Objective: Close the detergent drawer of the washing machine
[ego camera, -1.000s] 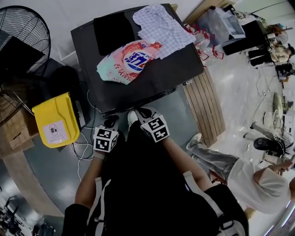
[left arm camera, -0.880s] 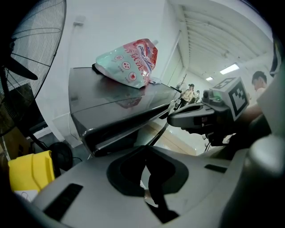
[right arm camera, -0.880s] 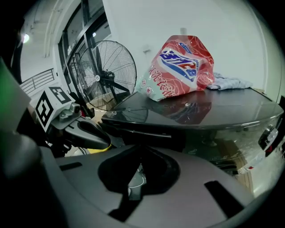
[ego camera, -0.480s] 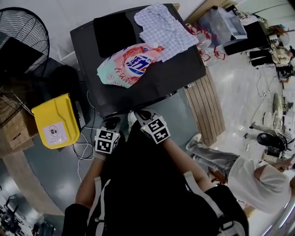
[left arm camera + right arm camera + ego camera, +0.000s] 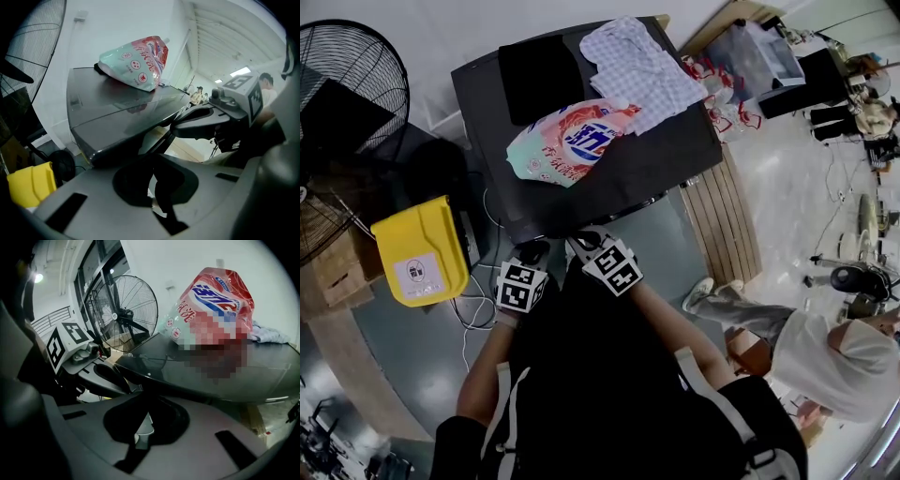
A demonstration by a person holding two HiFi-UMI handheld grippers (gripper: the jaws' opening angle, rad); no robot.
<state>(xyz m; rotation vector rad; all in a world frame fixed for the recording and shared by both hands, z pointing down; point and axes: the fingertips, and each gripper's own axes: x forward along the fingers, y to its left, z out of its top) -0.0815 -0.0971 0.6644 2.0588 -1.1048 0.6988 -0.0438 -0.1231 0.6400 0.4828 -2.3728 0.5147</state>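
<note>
The washing machine (image 5: 661, 150) is a dark grey box seen from above, its front edge toward me. A pink and mint detergent bag (image 5: 572, 139) lies on its lid, also in the left gripper view (image 5: 136, 63) and the right gripper view (image 5: 211, 315). Both grippers hang side by side just below the front edge. My left gripper (image 5: 532, 251) is shut and empty, its jaws (image 5: 154, 161) closed below the lid's corner (image 5: 98, 150). My right gripper (image 5: 581, 239) is shut too, its jaws (image 5: 143, 420) under the lid's lip (image 5: 187, 380). The drawer itself is hidden under the lid's edge.
A black cloth (image 5: 539, 75) and a checked shirt (image 5: 642, 66) lie on the lid. A yellow bin (image 5: 420, 251) stands left of the machine, with a floor fan (image 5: 352, 66) behind it and cables (image 5: 473, 309) on the floor. A wooden slatted platform (image 5: 722, 225) and a seated person (image 5: 825, 356) are to the right.
My right gripper has shifted a little leftward along the machine's front edge and rolled slightly. The left gripper has stayed put. Both stay shut.
</note>
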